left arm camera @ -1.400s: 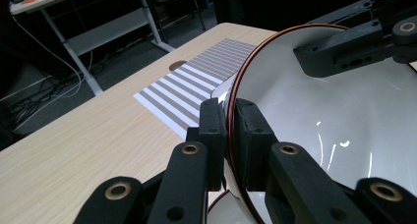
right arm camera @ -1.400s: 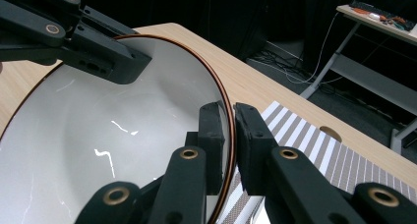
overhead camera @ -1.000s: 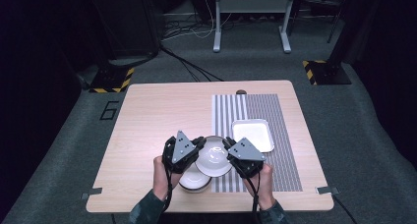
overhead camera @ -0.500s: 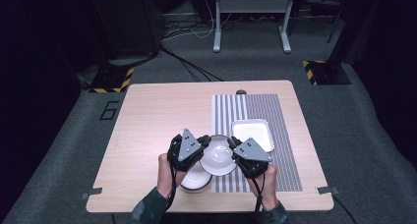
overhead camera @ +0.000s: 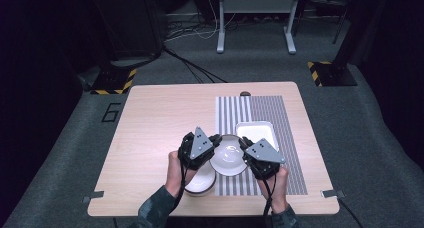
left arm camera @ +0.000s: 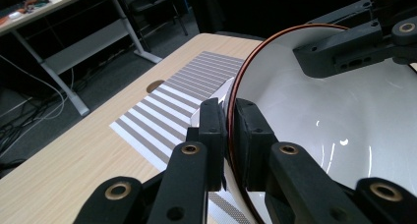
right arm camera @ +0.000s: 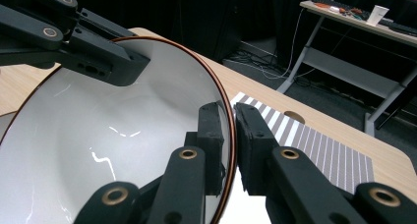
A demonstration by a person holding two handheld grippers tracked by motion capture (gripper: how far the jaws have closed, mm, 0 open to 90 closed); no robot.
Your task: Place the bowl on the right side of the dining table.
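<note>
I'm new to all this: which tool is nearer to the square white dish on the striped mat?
Right. The right tool grips the round bowl's rim just beside the square white dish. The left tool grips the bowl's opposite rim, so the bowl lies between it and the dish.

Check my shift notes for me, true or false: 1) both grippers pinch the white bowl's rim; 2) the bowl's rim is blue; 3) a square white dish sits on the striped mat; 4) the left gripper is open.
1) True: the left gripper and right gripper each clamp the white bowl at its rim.
2) False: the rim is brown.
3) True: the square dish sits on the striped mat.
4) False: it is shut on the rim.
</note>
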